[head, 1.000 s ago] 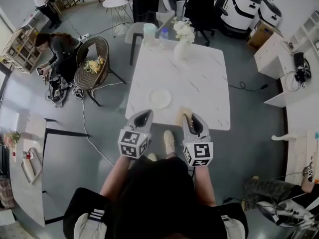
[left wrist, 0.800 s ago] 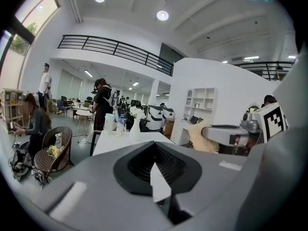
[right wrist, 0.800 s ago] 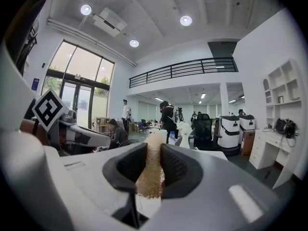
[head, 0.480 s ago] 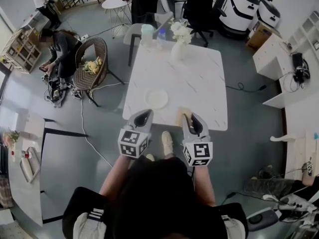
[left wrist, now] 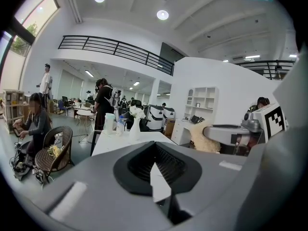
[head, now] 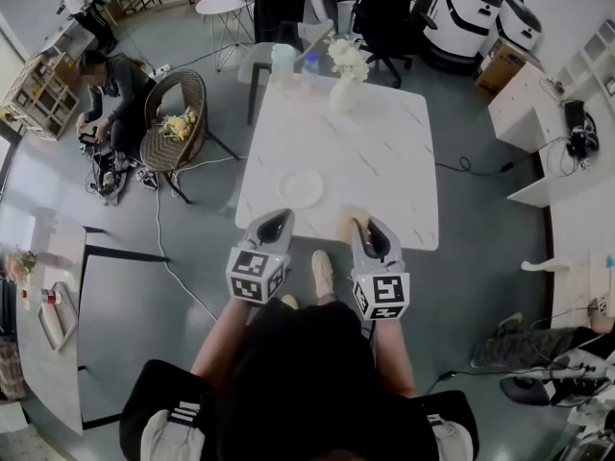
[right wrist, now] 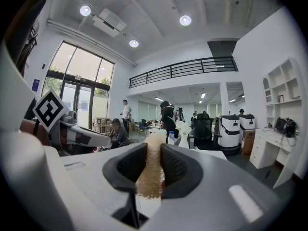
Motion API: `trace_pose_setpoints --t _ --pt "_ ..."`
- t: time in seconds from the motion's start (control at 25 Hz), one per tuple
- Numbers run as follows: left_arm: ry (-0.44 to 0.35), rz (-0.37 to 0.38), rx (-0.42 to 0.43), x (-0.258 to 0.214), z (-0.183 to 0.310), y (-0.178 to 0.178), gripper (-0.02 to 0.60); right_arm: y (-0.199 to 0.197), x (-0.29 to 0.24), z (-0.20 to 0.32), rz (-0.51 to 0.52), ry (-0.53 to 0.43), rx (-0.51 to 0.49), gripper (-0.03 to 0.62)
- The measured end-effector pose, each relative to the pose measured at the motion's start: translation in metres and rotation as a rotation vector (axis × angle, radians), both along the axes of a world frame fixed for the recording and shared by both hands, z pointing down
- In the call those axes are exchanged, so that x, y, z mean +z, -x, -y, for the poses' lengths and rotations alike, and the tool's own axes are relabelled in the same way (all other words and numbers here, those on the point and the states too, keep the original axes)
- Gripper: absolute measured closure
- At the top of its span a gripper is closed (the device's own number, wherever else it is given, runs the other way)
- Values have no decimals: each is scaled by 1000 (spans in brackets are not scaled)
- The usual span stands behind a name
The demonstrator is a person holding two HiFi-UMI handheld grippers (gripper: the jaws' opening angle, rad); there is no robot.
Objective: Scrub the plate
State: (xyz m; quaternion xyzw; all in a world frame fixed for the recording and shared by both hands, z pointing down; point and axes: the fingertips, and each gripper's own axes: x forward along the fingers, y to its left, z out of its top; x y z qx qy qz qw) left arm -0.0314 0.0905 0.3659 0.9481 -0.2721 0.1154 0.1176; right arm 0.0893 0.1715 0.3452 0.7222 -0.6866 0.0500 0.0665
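Plate [head: 302, 188] on table [head: 384, 152] just beyond left gripper [head: 280, 217]; sponge [right wrist: 150, 172] in right gripper [head: 365, 224]

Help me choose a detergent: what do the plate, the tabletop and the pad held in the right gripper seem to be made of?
Plate: plain white and smooth, probably glazed ceramic or melamine; too small to tell which.
Tabletop: white with grey veins and a faint sheen, so marble or a marble-look slab.
Pad in the right gripper: tan, coarse and fibrous, like loofah or a scouring sponge.
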Motion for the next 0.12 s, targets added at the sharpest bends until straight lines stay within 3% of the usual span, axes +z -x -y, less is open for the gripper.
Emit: trace_pose_setpoints --t 0.12 --pt "-2 -1 -4 0 1 0 574 -1 0 1 0 0 1 503"
